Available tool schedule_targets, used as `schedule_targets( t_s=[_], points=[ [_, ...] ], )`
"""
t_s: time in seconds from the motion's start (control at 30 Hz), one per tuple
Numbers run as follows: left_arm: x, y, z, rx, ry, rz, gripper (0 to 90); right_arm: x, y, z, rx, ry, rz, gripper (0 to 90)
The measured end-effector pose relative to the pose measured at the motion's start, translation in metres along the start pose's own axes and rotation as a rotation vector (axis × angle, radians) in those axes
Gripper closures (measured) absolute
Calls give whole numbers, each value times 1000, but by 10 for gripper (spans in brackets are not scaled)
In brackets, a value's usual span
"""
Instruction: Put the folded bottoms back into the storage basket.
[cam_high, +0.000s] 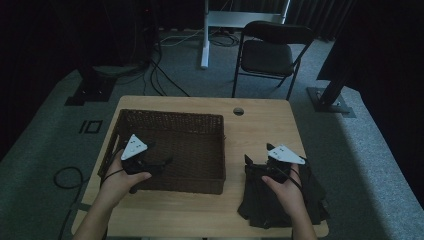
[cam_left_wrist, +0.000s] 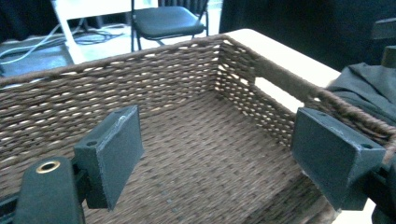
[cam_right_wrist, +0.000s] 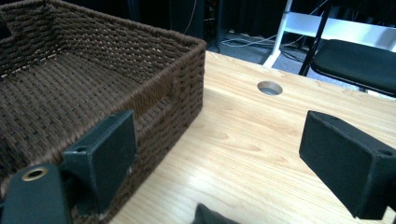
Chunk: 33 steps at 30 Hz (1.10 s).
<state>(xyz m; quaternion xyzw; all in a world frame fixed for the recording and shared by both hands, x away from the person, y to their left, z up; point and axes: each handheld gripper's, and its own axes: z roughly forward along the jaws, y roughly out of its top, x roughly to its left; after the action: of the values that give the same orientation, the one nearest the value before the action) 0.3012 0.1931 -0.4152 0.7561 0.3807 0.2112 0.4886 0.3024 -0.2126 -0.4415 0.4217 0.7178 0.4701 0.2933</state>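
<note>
A brown wicker basket (cam_high: 215, 150) sits on the left half of the wooden table, with nothing inside it. My left gripper (cam_high: 161, 165) hangs over the basket's near left part, jaws wide open. In the left gripper view the left gripper (cam_left_wrist: 217, 163) has only the woven basket floor (cam_left_wrist: 210, 140) between its pads. A pile of dark cloth (cam_high: 260, 205) lies at the table's near right corner. My right gripper (cam_high: 248, 162) hovers above the pile's far edge, open. In the right gripper view the right gripper (cam_right_wrist: 219, 163) frames bare tabletop, with a tip of dark cloth (cam_right_wrist: 212, 215) below.
The table (cam_high: 260, 130) has a round cable hole (cam_high: 238, 111) near its far edge. A black folding chair (cam_high: 270, 52) and a white desk frame (cam_high: 205, 35) stand beyond the table. Cables trail on the grey carpet at left.
</note>
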Motion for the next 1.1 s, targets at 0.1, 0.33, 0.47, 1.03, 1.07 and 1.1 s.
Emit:
schedule_targets(
  t_s=[0.1,0.33,0.47,1.03,1.07,1.1],
  points=[
    [-11,2,10,6,-29,20,176,-5,-6,-5,8,12,-15,127],
    [-27,5,23,14,-72,41,176,-11,-11,-12,5,0,-9,121],
    [-36,6,30,17,-93,51,176,-16,-13,-17,-6,-15,-9,124],
    [-70,12,56,29,-186,85,176,-37,-23,-34,-24,-62,11,108],
    [-72,13,57,26,-188,87,175,-39,-24,-37,-22,-71,9,108],
    [-73,14,58,26,-190,91,175,-39,-24,-37,-22,-71,9,108]
  ],
)
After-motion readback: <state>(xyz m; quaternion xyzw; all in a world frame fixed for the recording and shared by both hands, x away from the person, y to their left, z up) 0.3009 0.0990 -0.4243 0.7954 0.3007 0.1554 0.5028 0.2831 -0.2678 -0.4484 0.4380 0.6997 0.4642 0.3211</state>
